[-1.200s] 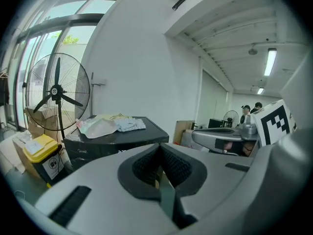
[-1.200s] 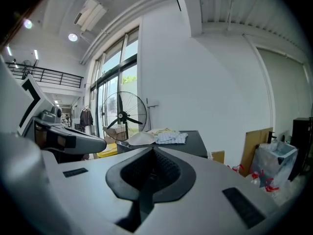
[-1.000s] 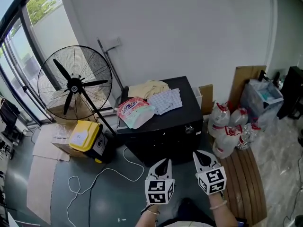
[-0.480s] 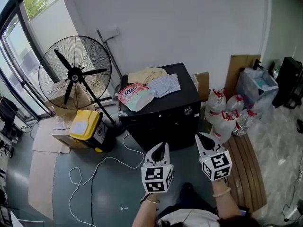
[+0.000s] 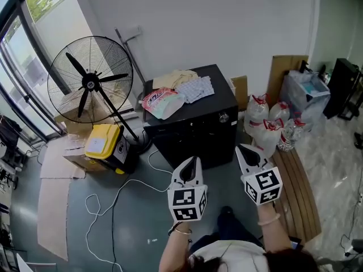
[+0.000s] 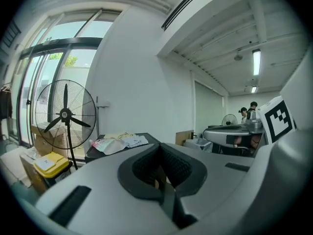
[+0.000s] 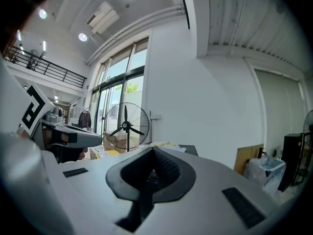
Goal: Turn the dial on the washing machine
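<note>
Lifted a little, the left gripper (image 5: pixel 191 162) and right gripper (image 5: pixel 245 150), both clenched and empty, point toward the washing machine (image 5: pixel 193 143) dial (image 5: pixel 223 118), probably ready to reach it.

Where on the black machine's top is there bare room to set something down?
The front and right of the machine's top, beside the checked cloth. The back left is crowded: a beige cloth and a pink bag.

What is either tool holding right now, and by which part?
Nothing. The left tool and right tool both have their jaws together and empty, clear of the washing machine and its dial.
</note>
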Demonstrator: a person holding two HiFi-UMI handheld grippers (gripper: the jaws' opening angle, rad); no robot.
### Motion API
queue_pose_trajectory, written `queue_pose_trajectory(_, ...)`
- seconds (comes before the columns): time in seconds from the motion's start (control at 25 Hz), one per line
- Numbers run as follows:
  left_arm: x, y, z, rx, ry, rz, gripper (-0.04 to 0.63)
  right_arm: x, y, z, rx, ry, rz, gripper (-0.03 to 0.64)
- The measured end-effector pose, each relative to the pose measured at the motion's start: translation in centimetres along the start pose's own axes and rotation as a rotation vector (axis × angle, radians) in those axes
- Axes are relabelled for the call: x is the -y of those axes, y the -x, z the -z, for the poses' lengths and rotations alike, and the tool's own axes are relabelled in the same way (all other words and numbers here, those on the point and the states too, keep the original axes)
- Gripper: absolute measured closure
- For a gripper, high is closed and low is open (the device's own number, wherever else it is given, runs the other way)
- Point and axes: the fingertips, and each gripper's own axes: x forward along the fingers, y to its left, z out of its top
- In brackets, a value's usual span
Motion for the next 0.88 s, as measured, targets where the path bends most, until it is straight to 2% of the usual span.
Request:
queue_pose_trajectory(0.52, 0.6, 4.1, 0.8, 0.004, -0.009, 0.003, 0.578, -2.4, 4.0, 0.7, -0.001, -0.006, 0.036, 0.591)
queue_pose_trajectory(0.88, 0.9, 4.8, 1.2, 0.001, -0.008, 0.012, 0.578, -2.9, 4.7, 0.4, 0.004, -0.008, 0.042, 0.591)
